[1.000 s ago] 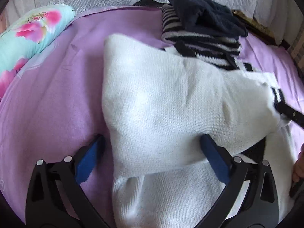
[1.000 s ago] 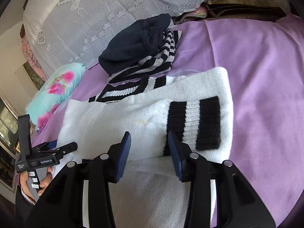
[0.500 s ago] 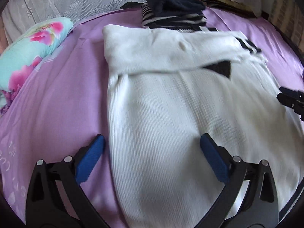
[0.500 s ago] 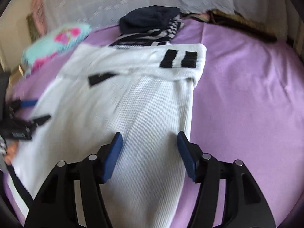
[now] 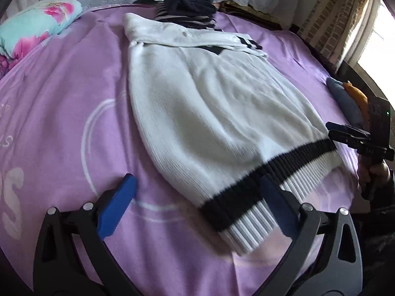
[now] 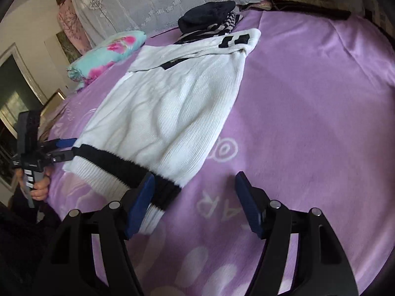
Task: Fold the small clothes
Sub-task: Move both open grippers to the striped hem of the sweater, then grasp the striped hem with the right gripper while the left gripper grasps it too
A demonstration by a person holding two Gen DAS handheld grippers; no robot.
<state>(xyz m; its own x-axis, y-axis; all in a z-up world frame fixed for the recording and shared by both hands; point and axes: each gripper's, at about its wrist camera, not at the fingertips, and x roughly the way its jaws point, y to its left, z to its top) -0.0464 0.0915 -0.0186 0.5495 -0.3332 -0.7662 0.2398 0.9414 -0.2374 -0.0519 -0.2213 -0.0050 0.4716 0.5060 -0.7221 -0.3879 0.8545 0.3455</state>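
Within the last second both grippers had drawn back from the folded far end of the white sweater (image 5: 217, 113) to its near hem. The sleeves and shoulders lay doubled over across the top, so the first fold was judged complete and the lengthwise fold remained.

The left gripper (image 5: 197, 204) stood spread wide, with nothing pinched; the hem's left corner lay between its blue pads (image 5: 116, 204) without visible pressure. The right gripper (image 6: 195, 202) had just been opening and also stood spread, empty, at the hem's right corner.

The sweater lay flat on the purple bedsheet (image 5: 61, 98). Its long axis ran from the black-banded ribbed hem (image 5: 259, 197), nearest the person, away toward the stack of striped and dark clothes (image 5: 187, 9) at the far end.
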